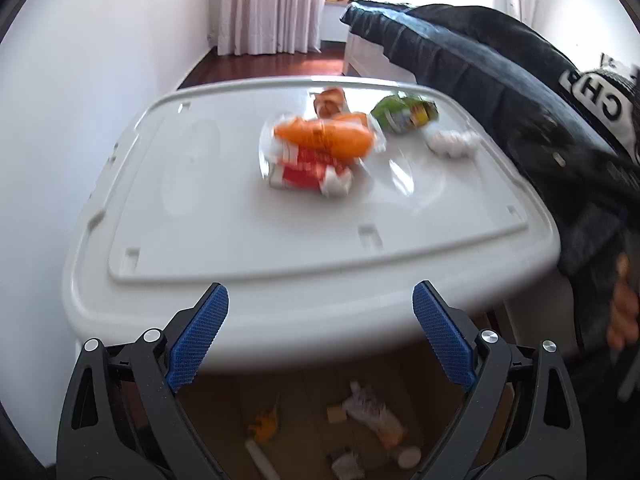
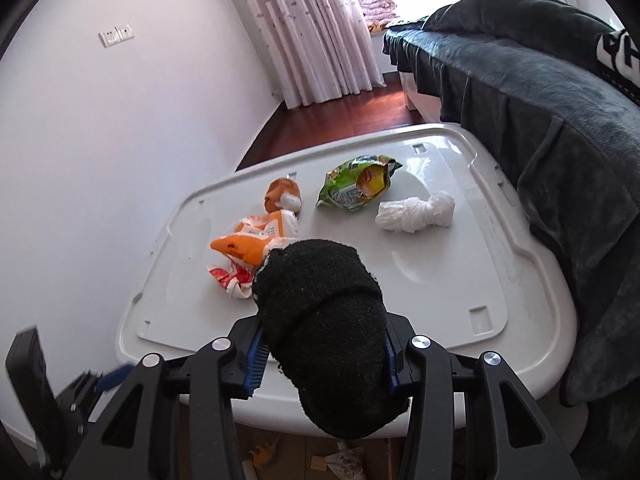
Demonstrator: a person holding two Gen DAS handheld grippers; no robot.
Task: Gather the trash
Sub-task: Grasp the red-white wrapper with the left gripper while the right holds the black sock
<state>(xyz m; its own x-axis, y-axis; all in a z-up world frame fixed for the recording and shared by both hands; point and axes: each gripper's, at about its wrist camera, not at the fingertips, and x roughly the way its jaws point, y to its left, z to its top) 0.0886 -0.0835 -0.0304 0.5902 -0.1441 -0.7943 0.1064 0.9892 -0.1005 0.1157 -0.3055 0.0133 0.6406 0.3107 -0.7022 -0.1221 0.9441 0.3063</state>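
**Operator:** What is the right gripper (image 2: pixel 322 354) doing?

**Technician:** It is clenching a black knitted sock (image 2: pixel 324 320). The blue pads (image 2: pixel 256 364) are pressing on both sides of the sock's middle, and the fabric is bulging above and sagging below the jaws. The sock is hanging over the near edge of the white lid (image 2: pixel 520 336), above the cardboard box (image 2: pixel 288 452) on the floor.

**Operator:** How is the sock likely to handle?

**Technician:** It is looking soft, light and limp. It is probably compressing easily, so a grip across the bunched middle is holding better than one at a loose end.

**Operator:** And the left gripper (image 1: pixel 320 332)?

**Technician:** It is standing released, jaws spread wide, with nothing between the pads. It is hovering near the front edge of the lid, over the box.

**Operator:** What is waiting on the lid?

**Technician:** An orange wrapper (image 2: pixel 244 250), a green snack bag (image 2: pixel 356 184), a knotted white plastic bag (image 2: pixel 416 214) and a small brown wrapper (image 2: pixel 282 196). All appear thin, crinkly and light, possibly slippery. Pinching a crumpled fold or the knot is the safer hold.
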